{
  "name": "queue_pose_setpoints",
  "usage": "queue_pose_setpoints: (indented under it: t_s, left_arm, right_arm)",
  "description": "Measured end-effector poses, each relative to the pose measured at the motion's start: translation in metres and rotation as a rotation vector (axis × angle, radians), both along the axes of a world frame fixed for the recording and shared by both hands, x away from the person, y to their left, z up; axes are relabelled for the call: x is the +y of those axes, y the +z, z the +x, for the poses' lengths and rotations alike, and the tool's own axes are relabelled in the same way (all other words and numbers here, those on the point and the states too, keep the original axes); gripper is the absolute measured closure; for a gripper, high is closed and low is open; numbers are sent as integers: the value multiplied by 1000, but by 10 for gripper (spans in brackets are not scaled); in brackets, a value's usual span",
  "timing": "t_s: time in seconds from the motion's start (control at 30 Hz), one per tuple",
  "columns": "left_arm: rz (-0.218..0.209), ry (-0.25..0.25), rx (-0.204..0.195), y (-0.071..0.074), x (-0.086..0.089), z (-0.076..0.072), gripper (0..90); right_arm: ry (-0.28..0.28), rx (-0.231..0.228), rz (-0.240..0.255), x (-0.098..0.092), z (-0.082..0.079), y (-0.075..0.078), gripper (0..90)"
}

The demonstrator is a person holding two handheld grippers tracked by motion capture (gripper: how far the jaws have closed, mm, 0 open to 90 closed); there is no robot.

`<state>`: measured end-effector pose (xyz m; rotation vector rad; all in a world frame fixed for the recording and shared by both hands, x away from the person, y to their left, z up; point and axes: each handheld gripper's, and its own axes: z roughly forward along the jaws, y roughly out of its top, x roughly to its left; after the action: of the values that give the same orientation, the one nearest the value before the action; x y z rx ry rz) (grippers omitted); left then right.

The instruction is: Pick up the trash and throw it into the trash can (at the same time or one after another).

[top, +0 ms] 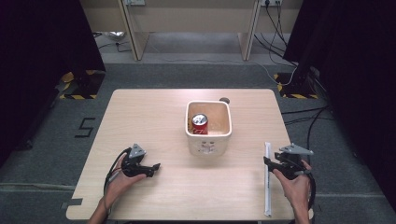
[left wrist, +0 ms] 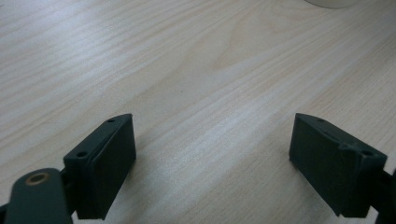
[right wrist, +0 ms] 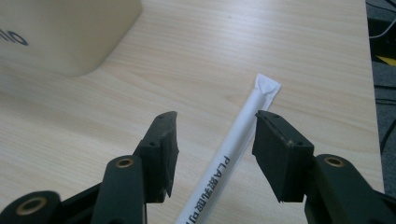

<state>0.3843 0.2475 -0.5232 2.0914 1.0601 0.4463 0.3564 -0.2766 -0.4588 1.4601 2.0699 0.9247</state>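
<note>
Right tool [right wrist: 212, 140] straddles the paper-wrapped straw [right wrist: 233, 144] on the light wooden bench [top: 154, 116], its two black jaws standing apart with one on each side of the wrapper and neither pad pressing on it. In the right gripper view the straw's long axis runs from between the jaws away and slightly to the right, so the jaws lie across that axis, which is what a pinch calls for; I judge that closing them further is the next need. Seen from the high view the straw [top: 267, 179] lies lengthwise near the bench's right edge, just to the inside of the right tool [top: 275, 164], and well apart from the left tool [top: 152, 167], so the right hand is plainly the nearer one. Left tool [left wrist: 212, 158] rests over bare wood with its jaws wide apart and nothing between them. Ahead and between both tools stands a cream square container [top: 224, 135] with a red drink can [top: 200, 124] upright inside. The straw's wrapper is white, flat-crimped at its far end, with dark printing along it.
</note>
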Motion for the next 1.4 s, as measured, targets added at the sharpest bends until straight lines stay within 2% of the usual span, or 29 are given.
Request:
queue_pose_setpoints:
  t_s: [0.2, 0.37, 0.8, 1.4]
  left_arm:
    - [0, 0, 0, 0, 0, 0, 139]
    - [1, -1, 0, 0, 0, 0, 139]
    - [0, 0, 0, 0, 0, 0, 139]
    - [0, 0, 0, 0, 0, 0, 139]
  right_arm:
    - [-24, 11, 9, -4, -3, -13, 511]
    - [-23, 38, -10, -4, -4, -20, 520]
    - [-6, 84, -21, 1, -5, -39, 556]
    - [-24, 106, -6, 0, -10, -41, 613]
